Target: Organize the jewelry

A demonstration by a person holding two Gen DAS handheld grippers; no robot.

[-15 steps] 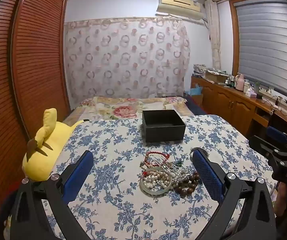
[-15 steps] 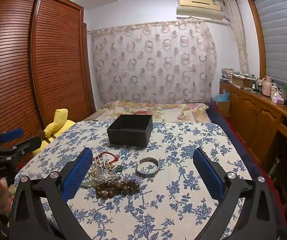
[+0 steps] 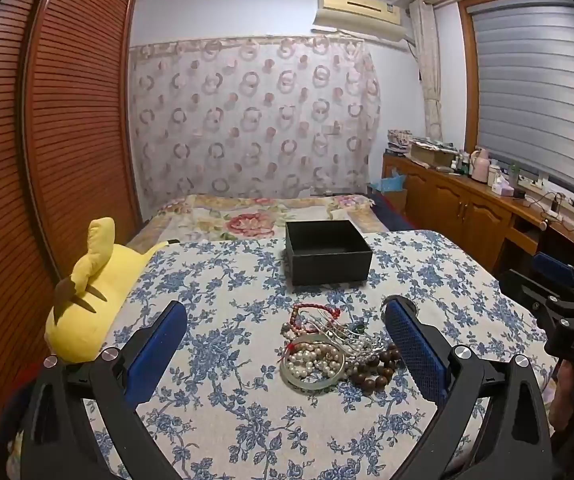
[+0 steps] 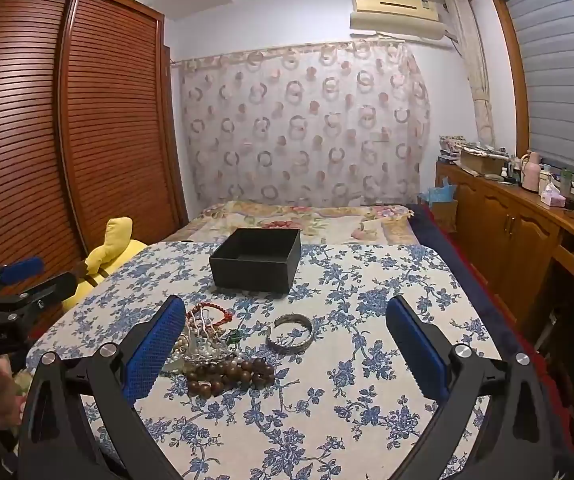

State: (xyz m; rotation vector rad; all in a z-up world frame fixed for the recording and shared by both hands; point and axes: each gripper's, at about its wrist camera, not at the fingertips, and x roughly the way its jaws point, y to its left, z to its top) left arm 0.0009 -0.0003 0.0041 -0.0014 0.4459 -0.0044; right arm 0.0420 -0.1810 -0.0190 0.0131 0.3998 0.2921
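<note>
On the blue-floral tablecloth (image 3: 223, 392), near the front edge: a tangled heap of jewelry (image 3: 335, 344) — red beaded bracelet (image 3: 315, 310), white pearl strand (image 3: 315, 358) lying inside a pale glassy bangle (image 3: 311, 374), dark brown wooden bead bracelet (image 3: 375, 368), silver chains mixed through. Right wrist view shows the same heap (image 4: 215, 344), brown beads (image 4: 227, 374) at its near side, red bracelet (image 4: 213, 312) at its far side. Engraved silver cuff bangle (image 4: 290, 334) lies just right of the heap, apart from it.

Open black square box (image 3: 327, 252) sits toward the far edge of the table, well behind the heap; no jewelry visible inside it (image 4: 255, 260).

Left gripper (image 3: 285, 332): fingers spread wide, holding nothing, heap sits between the blue pads and closer to the right pad (image 3: 415, 344). Contact with table: cannot tell.

Right gripper (image 4: 285, 332): fingers also spread wide, empty; left pad (image 4: 155, 348) overlaps the heap's left side in view, cuff between the pads.

Yellow plush toy (image 3: 87, 300) at the table's left edge. Each gripper shows at the side of the other's view (image 3: 567, 312) (image 4: 3, 300).
</note>
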